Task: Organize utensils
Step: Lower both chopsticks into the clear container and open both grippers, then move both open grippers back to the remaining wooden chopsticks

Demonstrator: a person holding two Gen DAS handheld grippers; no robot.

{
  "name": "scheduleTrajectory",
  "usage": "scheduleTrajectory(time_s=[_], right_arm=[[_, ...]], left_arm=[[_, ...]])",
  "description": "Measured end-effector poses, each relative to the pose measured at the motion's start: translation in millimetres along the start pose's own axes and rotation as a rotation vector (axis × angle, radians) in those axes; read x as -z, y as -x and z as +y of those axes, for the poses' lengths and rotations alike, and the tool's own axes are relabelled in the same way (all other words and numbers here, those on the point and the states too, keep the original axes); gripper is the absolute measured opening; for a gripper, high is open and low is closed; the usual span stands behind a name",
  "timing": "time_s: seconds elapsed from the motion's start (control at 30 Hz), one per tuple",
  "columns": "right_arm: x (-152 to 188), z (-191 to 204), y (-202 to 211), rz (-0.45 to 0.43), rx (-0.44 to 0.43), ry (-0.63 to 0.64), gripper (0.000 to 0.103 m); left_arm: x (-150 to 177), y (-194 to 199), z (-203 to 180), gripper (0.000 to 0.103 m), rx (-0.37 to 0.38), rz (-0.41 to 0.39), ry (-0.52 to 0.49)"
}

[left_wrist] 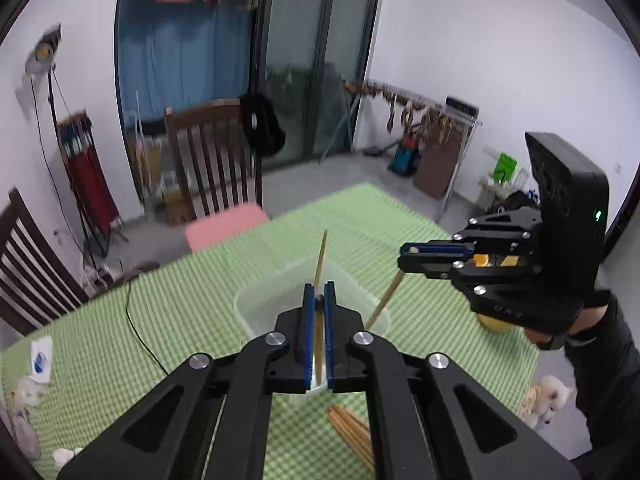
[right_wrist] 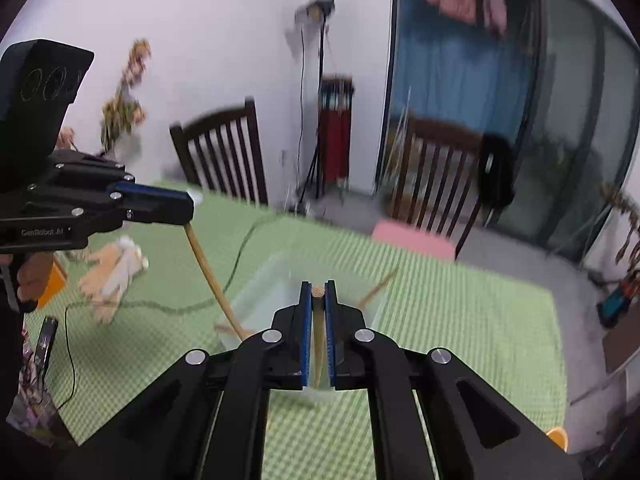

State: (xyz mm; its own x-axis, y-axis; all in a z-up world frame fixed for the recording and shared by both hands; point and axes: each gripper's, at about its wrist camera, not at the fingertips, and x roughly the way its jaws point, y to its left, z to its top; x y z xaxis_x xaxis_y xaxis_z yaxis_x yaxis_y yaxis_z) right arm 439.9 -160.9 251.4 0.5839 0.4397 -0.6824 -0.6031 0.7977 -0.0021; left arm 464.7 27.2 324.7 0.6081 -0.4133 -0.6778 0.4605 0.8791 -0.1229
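Both tongs, left [left_wrist: 319, 294] and right [right_wrist: 319, 294], clamp chopsticks (lower ends hidden) over blurred container [left_wrist: 256, 300].

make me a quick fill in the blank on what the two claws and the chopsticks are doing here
1. Each claw, left claw and right claw, is shut on a single ____.
2. Both claws hang above a clear plastic ____ on the table.
3. The tablecloth is checked in white and ____.
4. More chopsticks lie on the cloth ____ the container, not in it.

Missing words: chopstick; container; green; outside
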Motion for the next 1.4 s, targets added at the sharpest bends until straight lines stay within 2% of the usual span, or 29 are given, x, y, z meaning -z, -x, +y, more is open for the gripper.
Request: scheduleTrajectory(time_s=[0.13, 0.2, 0.33, 0.4, 0.47, 0.5, 0.6, 0.7, 0.87, 0.93, 1.0, 1.07, 1.13, 1.2, 1.27, 1.4], right_arm=[[4, -4, -38, 0.093, 0.007, -0.005, 0.006], [6, -7, -56, 0.121, 0.004, -0.020, 0.007], [3, -20, -72, 0.114, 0.028, -0.080, 0.007], [0, -24, -72, 0.090, 0.050, -0.092, 0.010], [-2, -24, -64, 0.030, 0.101, -0.082, 0.053], [-2, -23, -59, 0.006, 0.115, -0.079, 0.059], [2, -20, -37, -0.058, 0.150, -0.062, 0.059], [15, -15, -20, -0.100, 0.164, -0.032, 0.059], [57, -4, 4, -0.136, 0.164, -0.014, 0.060], [70, 1, 13, -0.152, 0.185, -0.021, 0.060], [88, 7, 25, -0.184, 0.198, -0.032, 0.063], [110, 17, 39, -0.230, 0.219, -0.043, 0.072], [129, 27, 48, -0.264, 0.241, -0.052, 0.079], [147, 36, 54, -0.293, 0.253, -0.070, 0.081], [162, 44, 56, -0.319, 0.271, -0.111, 0.083], [201, 63, 58, -0.339, 0.286, -0.171, 0.084]], left_arm=[[13, -48, 18, 0.001, -0.008, 0.097, 0.012], [19, -65, 22, 0.002, -0.011, 0.121, 0.021], [17, -83, 31, 0.002, -0.006, 0.123, 0.050], [14, -88, 33, 0.005, 0.000, 0.115, 0.058], [12, -93, 35, 0.013, -0.020, 0.124, 0.051], [13, -91, 35, 0.015, -0.023, 0.117, 0.055], [19, -72, 37, 0.024, -0.057, 0.061, 0.064], [44, -44, 38, 0.042, -0.067, -0.049, 0.135], [108, -19, 23, 0.049, -0.044, -0.101, 0.216], [137, -13, 15, 0.050, -0.074, -0.116, 0.251], [161, -8, 3, 0.053, -0.124, -0.130, 0.252], [184, -2, -12, 0.061, -0.178, -0.135, 0.232], [201, 0, -27, 0.062, -0.210, -0.134, 0.214], [220, 6, -44, 0.065, -0.222, -0.149, 0.195], [235, 11, -56, 0.076, -0.232, -0.172, 0.192], [268, 21, -78, 0.084, -0.269, -0.226, 0.177]])
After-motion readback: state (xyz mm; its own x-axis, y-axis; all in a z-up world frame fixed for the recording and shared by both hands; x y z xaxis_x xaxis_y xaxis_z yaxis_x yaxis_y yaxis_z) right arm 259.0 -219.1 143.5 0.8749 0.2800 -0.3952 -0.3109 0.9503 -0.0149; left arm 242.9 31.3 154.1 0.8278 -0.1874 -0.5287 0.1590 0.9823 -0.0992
